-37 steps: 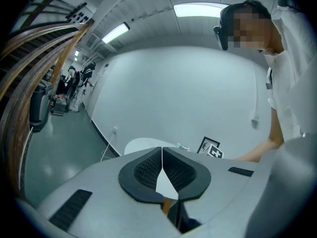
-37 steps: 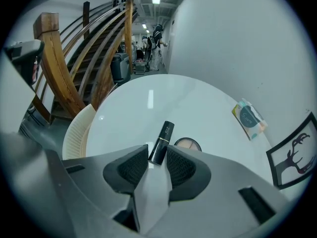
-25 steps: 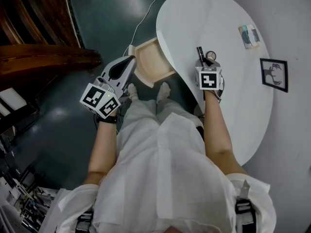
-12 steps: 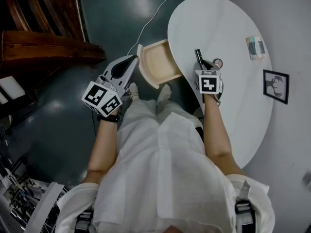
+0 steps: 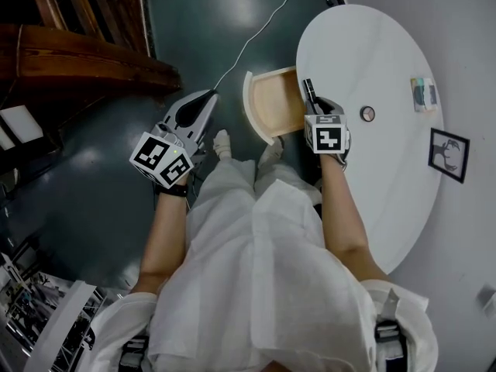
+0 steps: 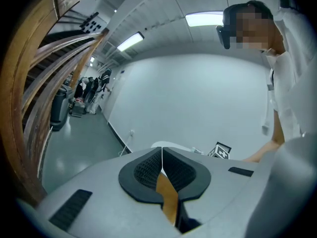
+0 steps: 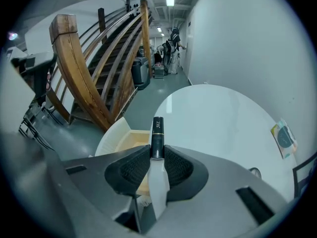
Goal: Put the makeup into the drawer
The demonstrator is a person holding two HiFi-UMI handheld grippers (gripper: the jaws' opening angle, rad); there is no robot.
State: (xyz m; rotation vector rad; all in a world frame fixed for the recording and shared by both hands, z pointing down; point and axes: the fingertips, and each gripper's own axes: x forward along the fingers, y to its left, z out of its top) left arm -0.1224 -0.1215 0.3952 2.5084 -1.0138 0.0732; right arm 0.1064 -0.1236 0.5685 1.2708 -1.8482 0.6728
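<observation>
The fingers of the right gripper are clamped on a slim black makeup tube, whose capped end pokes out past the pads. A second ago this gripper held the tube over the white table, near a small round compact. It has since carried the tube left to the table's edge. The tube now hangs at the right rim of the open wooden drawer, not yet inside it. Judging by this, the carry is nearly done and a short move further left would allow the drop. The left gripper has its fingers pressed together on nothing and is held over the floor, left of the drawer. The compact and a flat palette lie on the table, well right of the drawer.
</observation>
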